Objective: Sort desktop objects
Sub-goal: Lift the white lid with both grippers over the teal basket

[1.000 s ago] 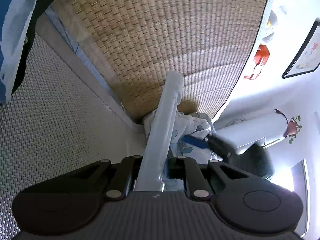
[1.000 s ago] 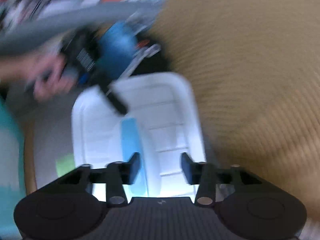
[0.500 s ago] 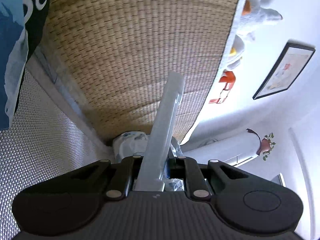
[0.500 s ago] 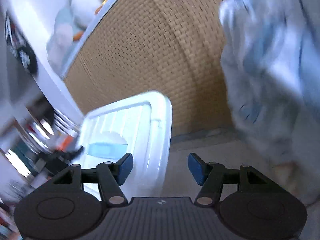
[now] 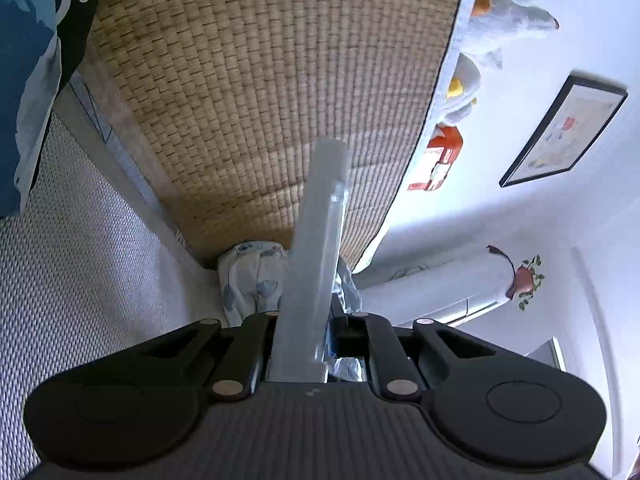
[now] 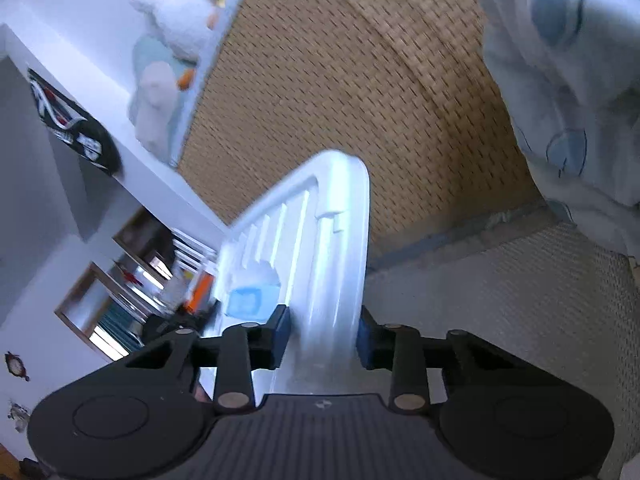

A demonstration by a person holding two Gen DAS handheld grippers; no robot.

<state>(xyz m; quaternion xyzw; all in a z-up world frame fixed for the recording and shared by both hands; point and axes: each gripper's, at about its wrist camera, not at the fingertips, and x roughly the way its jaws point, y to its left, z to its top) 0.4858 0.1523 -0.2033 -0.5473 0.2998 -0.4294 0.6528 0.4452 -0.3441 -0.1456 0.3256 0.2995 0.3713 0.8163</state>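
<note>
A white plastic storage box (image 6: pixel 320 240) is held between both grippers, over a woven straw mat (image 6: pixel 360 100). My right gripper (image 6: pixel 322 334) has its blue pads on either side of the box's rim, closed on it. A light blue packet (image 6: pixel 250 300) lies inside the box. In the left wrist view the box's opposite rim (image 5: pixel 316 264) runs edge-on up the middle, and my left gripper (image 5: pixel 306 340) is shut on it.
The straw mat (image 5: pixel 260 100) fills the top of the left wrist view. A pale blue patterned cloth (image 6: pixel 560 80) lies at the right; it also shows in the left wrist view (image 5: pixel 256 280). Plush toys (image 6: pixel 172 40) sit along the mat's edge. A grey textured surface (image 5: pixel 80 260) borders the mat.
My right gripper has swung around to the box's rim and closed on it. The left gripper has kept its hold while its view tilted up toward the wall.
</note>
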